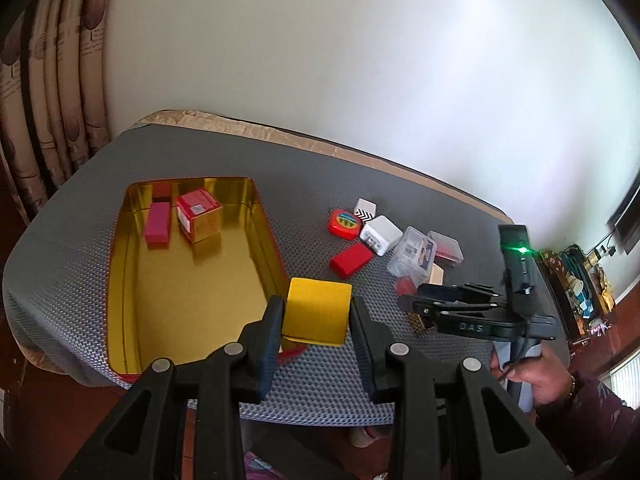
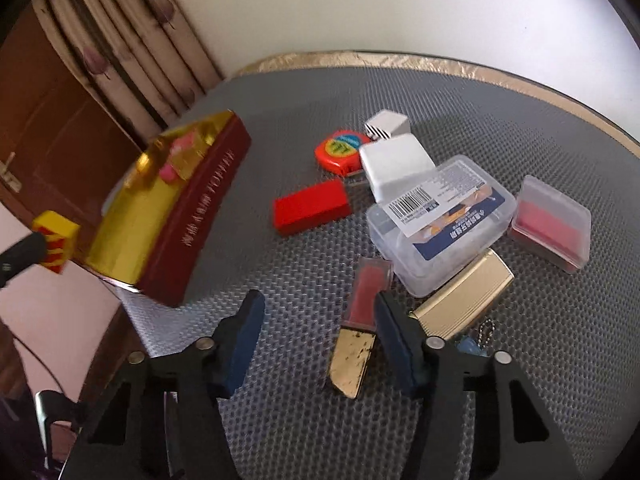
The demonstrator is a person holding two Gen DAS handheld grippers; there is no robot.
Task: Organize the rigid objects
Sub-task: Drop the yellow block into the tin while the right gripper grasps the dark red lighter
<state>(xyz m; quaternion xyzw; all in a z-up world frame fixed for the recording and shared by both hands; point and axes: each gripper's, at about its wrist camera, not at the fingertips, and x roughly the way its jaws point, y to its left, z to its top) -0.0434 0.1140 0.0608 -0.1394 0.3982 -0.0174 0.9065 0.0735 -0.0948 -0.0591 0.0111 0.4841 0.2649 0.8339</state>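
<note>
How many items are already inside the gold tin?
3, as far as the left wrist view shows, all at the far end of the gold tin: a pink block, a red-and-gold box beside it, and a small red item behind, partly hidden.

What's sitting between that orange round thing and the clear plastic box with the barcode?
A white charger block lies between the orange tape measure and the clear box, seemingly touching both. The right wrist view shows it best.
</note>
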